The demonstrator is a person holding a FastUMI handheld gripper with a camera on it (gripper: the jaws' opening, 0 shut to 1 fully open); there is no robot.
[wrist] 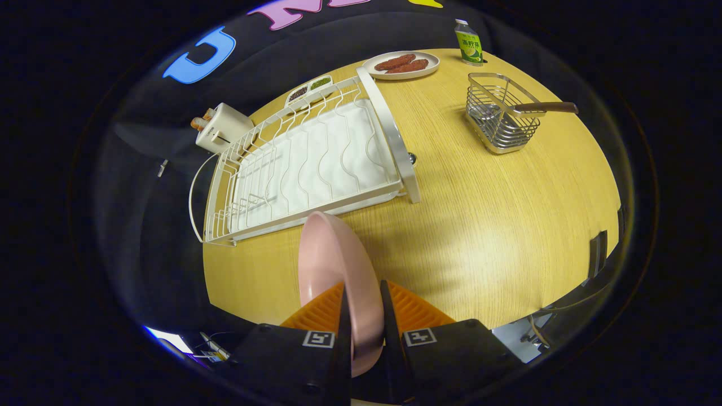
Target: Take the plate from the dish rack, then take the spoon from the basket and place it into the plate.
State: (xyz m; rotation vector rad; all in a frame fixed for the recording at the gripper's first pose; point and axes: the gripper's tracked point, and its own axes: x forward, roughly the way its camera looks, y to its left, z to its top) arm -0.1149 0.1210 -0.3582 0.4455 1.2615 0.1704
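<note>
Pinching a pink plate (333, 265) edge-on, the gripper (364, 316) has one finger on each face of it, so the near part of the plate is hidden between the fingers and its lowest rim runs out of sight beneath them. What shows of the plate is a smooth, plain pink disc with a gently raised rim, held upright above the wooden table (507, 225), just near of the dish rack (304, 169). That rack is a white wire frame over a white drip tray, lying to the left and beyond the fingers, with its slots bare; its far left corner partly covers a small white toaster (221, 131), whose slots hold something hard to make out. Beyond the rack sits a small two-part dish (309, 89) with dark and green contents too small to name, and a pale plate (401, 65) bearing reddish-brown pieces. Far to the right stands a wire basket (499, 121); the spoon (544, 107) shows as a brown handle sticking out over the basket's right rim, while its bowl is lost behind the wires. A green-labelled bottle (469, 42) stands at the table's far edge.
</note>
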